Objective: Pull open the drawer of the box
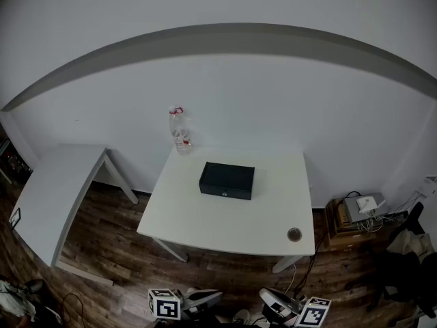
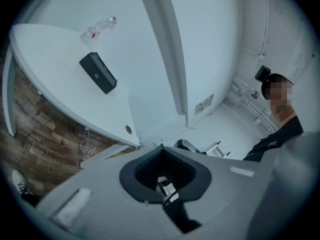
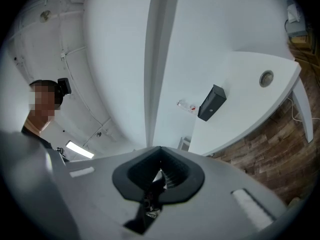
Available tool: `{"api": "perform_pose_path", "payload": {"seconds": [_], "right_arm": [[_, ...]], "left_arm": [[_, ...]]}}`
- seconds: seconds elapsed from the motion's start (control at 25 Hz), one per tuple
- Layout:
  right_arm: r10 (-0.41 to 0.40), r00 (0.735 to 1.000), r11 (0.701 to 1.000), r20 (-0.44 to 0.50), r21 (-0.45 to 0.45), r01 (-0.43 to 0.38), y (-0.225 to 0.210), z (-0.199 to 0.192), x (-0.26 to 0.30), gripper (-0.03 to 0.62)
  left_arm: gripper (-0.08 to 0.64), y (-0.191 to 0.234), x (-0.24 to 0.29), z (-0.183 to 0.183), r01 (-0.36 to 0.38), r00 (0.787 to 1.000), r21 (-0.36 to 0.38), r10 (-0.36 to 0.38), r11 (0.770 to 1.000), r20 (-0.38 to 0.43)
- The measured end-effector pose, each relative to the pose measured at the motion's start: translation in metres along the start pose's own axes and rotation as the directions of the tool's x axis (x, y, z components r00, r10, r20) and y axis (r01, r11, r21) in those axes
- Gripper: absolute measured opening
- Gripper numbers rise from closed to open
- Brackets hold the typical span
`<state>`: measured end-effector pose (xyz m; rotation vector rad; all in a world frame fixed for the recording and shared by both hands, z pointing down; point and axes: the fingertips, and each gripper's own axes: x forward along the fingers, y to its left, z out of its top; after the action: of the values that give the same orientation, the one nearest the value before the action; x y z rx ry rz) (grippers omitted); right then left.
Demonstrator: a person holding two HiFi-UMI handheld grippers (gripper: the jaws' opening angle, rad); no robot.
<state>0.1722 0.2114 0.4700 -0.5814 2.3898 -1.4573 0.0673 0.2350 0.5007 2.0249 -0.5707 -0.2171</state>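
The black box [image 1: 227, 180] is sitting on the white bench [image 1: 225, 224], toward the far middle, with a plastic bottle [image 1: 179, 132] standing beyond it to the left. The left gripper [image 1: 208, 298] and right gripper [image 1: 271, 300] are hovering well short of the bench, jaws pressed together, gripping nothing.

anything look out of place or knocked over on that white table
Nothing stands out. The black box lies flat mid-table with its drawer shut, the plastic bottle stands upright at the back edge, and nothing is spilled on the table.
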Motion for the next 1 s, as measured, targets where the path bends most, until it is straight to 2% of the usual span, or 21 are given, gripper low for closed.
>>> {"api": "perform_pose_path", "payload": {"seconds": [0.12, 0.24, 0.44, 0.64, 0.8, 1.0], "right_arm": [[0.0, 1.0, 1.0, 0.021, 0.002, 0.0, -0.005, 0.009, 0.003, 0.006], [-0.011, 0.998, 1.0, 0.062, 0.03, 0.009, -0.013, 0.02, 0.006, 0.006], [-0.056, 0.989, 0.997, 0.138, 0.062, 0.048, -0.019, 0.049, 0.023, 0.015], [-0.127, 0.97, 0.99, 0.209, 0.08, 0.113, -0.035, 0.077, 0.046, 0.015], [-0.177, 0.951, 0.984, 0.255, 0.073, 0.163, -0.049, 0.103, 0.066, 0.015], [-0.206, 0.928, 0.979, 0.311, 0.078, 0.191, -0.063, 0.131, 0.087, 0.015]], "left_arm": [[0.002, 0.014, -0.008, 0.021, -0.053, 0.998, 0.039, 0.052, 0.998, 0.022], [0.002, 0.033, -0.017, 0.046, -0.102, 0.994, 0.047, 0.1, 0.994, 0.036], [0.012, 0.083, -0.02, 0.114, -0.158, 0.986, 0.067, 0.155, 0.985, 0.055], [0.014, 0.134, -0.015, 0.182, -0.193, 0.981, 0.087, 0.191, 0.977, 0.033], [0.038, 0.18, -0.006, 0.241, -0.247, 0.969, 0.116, 0.245, 0.962, 0.029], [0.058, 0.231, 0.008, 0.297, -0.298, 0.954, 0.112, 0.297, 0.948, 0.022]]}}
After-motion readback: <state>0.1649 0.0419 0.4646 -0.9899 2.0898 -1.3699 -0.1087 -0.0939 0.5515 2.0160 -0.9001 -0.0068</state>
